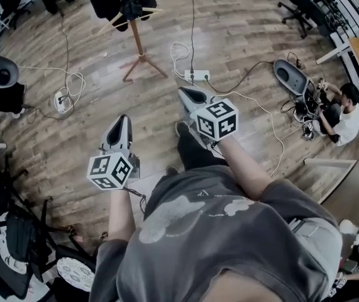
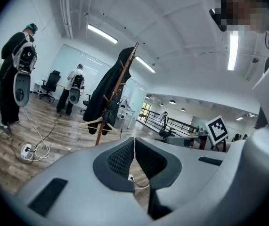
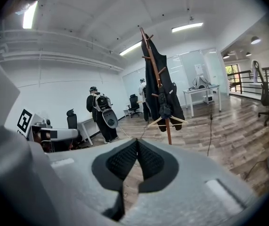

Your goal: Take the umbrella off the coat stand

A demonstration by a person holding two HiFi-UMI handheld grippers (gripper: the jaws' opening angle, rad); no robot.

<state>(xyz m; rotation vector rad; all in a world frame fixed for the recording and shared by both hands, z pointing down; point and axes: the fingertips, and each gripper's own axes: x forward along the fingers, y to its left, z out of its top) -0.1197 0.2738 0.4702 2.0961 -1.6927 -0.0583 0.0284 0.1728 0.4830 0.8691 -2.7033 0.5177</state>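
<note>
The coat stand (image 1: 138, 41) rises from the wooden floor (image 1: 248, 36) at the far side of the room, ahead of both hands and a little to the left, well apart from them. It has a slim reddish-brown pole on splayed feet. A long black coat (image 3: 154, 72) is draped over its upper pegs and an empty pale wooden hanger (image 3: 166, 121) hangs lower down. Against the pole just above that hanger hangs a short, dark grey-blue rolled bundle, which looks to be the folded umbrella (image 3: 165, 103). It is closed and compact and hangs straight down, partly overlapped by the coat, and its handle and strap are too small to make out. From the left gripper view the same bundle is only a dark shape beside the hanger. The left gripper (image 2: 134, 140) points at the floor in front of the stand, its fingers (image 2: 119, 157) clenched tip to tip with nothing between them. The right gripper (image 3: 137, 141) is held beside it on the near side of the stand, its fingers (image 3: 123, 160) likewise pressed together and empty. A white power strip (image 1: 197, 75) with trailing cables lies on the floor between the right gripper and the stand. At the far right a person (image 1: 346, 115) sits on the floor.
</note>
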